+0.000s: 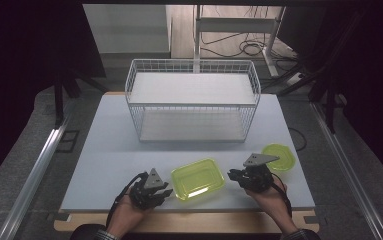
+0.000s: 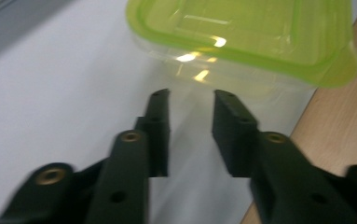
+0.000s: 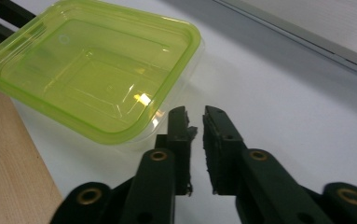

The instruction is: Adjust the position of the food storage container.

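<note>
A yellow-green clear plastic container (image 1: pixel 198 178) sits near the front edge of the white table (image 1: pixel 114 150), between my two grippers. My left gripper (image 1: pixel 168 191) rests just left of it, pointing at its side. In the left gripper view its jaws (image 2: pixel 191 95) stand apart with nothing between them, a short way from the container (image 2: pixel 241 32). My right gripper (image 1: pixel 232 175) lies just right of the container. In the right gripper view its jaws (image 3: pixel 195 112) leave a narrow gap that holds nothing, close to the container's corner (image 3: pixel 97 70). A matching green lid (image 1: pixel 278 156) lies behind the right gripper.
A white wire basket (image 1: pixel 191 105) stands at the back middle of the table. A wooden strip (image 3: pixel 13 154) runs along the table's front edge. Metal rails flank the table on both sides.
</note>
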{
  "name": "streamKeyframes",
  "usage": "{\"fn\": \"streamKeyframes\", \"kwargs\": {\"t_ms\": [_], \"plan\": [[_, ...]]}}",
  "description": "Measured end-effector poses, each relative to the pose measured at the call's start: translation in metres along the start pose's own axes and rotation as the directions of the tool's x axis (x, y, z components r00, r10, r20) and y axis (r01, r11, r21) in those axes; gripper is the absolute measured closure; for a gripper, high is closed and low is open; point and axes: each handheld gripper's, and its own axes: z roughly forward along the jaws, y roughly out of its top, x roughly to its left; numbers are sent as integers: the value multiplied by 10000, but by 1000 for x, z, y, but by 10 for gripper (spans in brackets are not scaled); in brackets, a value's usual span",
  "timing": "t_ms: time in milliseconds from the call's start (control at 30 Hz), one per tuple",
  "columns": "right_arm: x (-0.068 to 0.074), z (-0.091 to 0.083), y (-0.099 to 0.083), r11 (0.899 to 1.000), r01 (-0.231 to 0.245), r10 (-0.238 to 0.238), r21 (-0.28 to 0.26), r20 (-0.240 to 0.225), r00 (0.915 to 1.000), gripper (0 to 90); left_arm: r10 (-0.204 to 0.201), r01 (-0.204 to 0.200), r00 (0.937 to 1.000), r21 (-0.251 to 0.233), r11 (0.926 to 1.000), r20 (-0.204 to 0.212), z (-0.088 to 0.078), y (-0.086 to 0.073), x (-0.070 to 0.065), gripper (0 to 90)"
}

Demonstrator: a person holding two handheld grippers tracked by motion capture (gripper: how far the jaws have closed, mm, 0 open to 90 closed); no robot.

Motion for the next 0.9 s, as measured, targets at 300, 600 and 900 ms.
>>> {"fn": "streamKeyframes", "kwargs": {"t_ms": [300,600,900], "plan": [[-1,-3,-2,9994,-170,173,-301,77,9998,520,-307,274,9971,-469,9985,-696,-15,-8,3,296],[-1,-2,-7,9981,-230,246,-576,269,9993,233,-276,240,9953,-398,9989,-923,-18,-12,-4,135],[-3,2,-8,9960,-475,493,-760,218,9985,107,-265,215,9947,-515,9984,-989,-21,-13,-5,96]]}}
